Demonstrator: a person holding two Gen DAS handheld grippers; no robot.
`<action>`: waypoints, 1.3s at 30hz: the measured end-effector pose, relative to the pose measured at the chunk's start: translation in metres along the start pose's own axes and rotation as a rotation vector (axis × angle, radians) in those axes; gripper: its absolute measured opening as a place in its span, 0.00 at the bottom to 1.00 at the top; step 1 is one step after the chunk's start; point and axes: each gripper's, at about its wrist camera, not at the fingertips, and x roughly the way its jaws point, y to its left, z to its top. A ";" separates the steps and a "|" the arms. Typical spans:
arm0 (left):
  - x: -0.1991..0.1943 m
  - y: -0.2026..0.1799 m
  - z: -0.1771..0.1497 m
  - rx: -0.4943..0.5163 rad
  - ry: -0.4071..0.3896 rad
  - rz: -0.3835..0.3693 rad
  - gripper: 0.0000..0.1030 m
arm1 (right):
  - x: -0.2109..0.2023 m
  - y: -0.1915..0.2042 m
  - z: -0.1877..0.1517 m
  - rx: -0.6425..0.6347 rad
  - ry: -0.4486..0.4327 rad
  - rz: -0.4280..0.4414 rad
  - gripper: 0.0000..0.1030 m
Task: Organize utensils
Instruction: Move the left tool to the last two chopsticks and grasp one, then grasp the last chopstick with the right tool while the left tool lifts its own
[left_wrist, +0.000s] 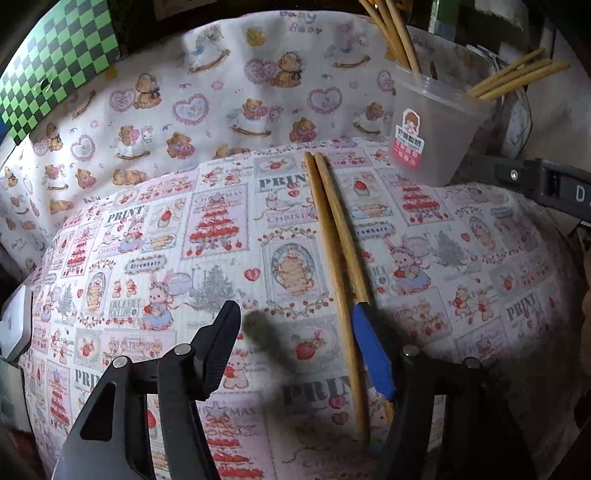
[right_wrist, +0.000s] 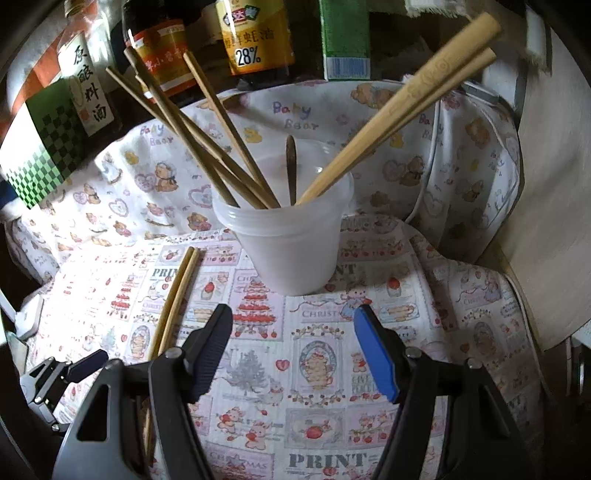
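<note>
Your two loose chopsticks (left_wrist: 334, 254) lie side by side, flat, near-left of the upright translucent cup (right_wrist: 286, 236), which holds more chopsticks (right_wrist: 207, 136) leaning outward.

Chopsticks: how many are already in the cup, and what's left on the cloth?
Done: several chopsticks and a dark spoon stand in the plastic cup. In hand: nothing; the left tongs are open beside the loose pair, and the right tongs are open and empty before the cup. Left: one pair of chopsticks lies flat on the cloth, to be lifted into the cup.
</note>
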 end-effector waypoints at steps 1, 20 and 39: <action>0.001 -0.001 -0.001 0.003 -0.001 0.002 0.60 | 0.000 0.001 0.000 -0.003 -0.002 -0.005 0.64; -0.037 0.031 0.005 -0.154 -0.139 -0.108 0.05 | 0.000 0.006 -0.004 -0.030 -0.002 0.018 0.64; -0.098 0.059 0.003 -0.212 -0.512 0.004 0.05 | 0.016 0.097 -0.065 -0.299 0.134 0.171 0.45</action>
